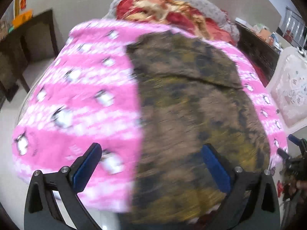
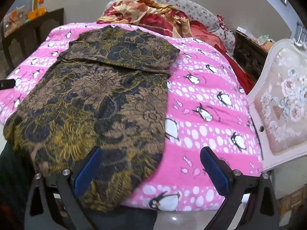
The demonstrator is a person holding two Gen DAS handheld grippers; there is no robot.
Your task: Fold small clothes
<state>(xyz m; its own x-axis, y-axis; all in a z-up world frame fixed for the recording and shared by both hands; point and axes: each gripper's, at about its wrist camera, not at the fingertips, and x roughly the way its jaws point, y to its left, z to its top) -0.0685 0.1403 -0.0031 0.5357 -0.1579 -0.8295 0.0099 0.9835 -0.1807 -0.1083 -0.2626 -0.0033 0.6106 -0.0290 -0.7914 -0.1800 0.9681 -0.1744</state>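
A brown, black and yellow floral garment [image 2: 96, 103] lies flat on a pink penguin-print blanket [image 2: 207, 99], its far end folded over. It also shows, blurred, in the left wrist view [image 1: 188, 115] on the blanket [image 1: 80, 95]. My left gripper [image 1: 151, 164] is open and empty above the garment's near left edge. My right gripper [image 2: 151, 164] is open and empty above the garment's near right edge. The right gripper also shows at the right edge of the left wrist view [image 1: 287, 149].
A heap of red and gold bedding [image 2: 153, 17] and a grey floral pillow [image 2: 191, 7] lie at the far end. A white floral headboard [image 2: 282, 103] stands on the right. A dark wooden table [image 2: 32, 32] stands at the far left.
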